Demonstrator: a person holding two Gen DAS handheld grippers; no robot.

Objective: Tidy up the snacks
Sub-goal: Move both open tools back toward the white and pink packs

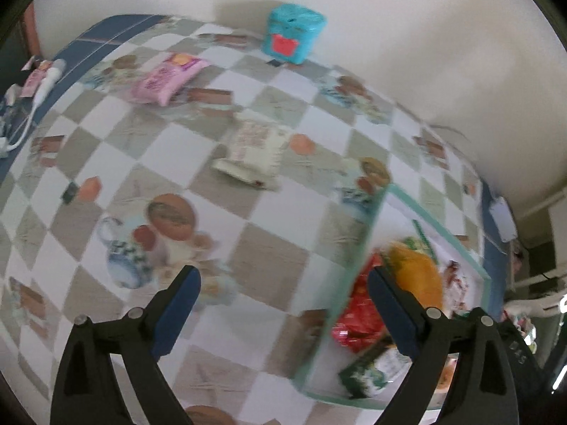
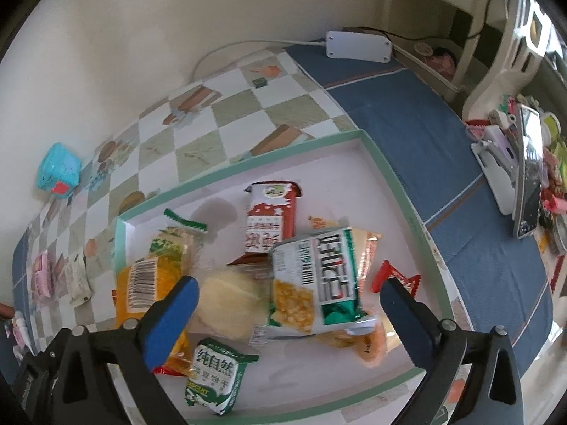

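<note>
Your left gripper (image 1: 283,290) is spread wide over the checkered tablecloth (image 1: 177,163), nothing between its fingers. Your right gripper (image 2: 288,297) is also wide open, holding nothing, above the green-rimmed tray (image 2: 397,184). The corn snack bag (image 2: 315,283) lies loose in the tray among other packets. The pink packet (image 1: 166,78) and white packet (image 1: 255,148) are on the cloth.

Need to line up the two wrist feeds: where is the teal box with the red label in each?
Left wrist: teal box at top centre, against the wall.
Right wrist: same teal box at far left, mid-height, against the wall.
Shared landmark: the green-rimmed tray of snacks, lower right in the left view, centre in the right.
</note>
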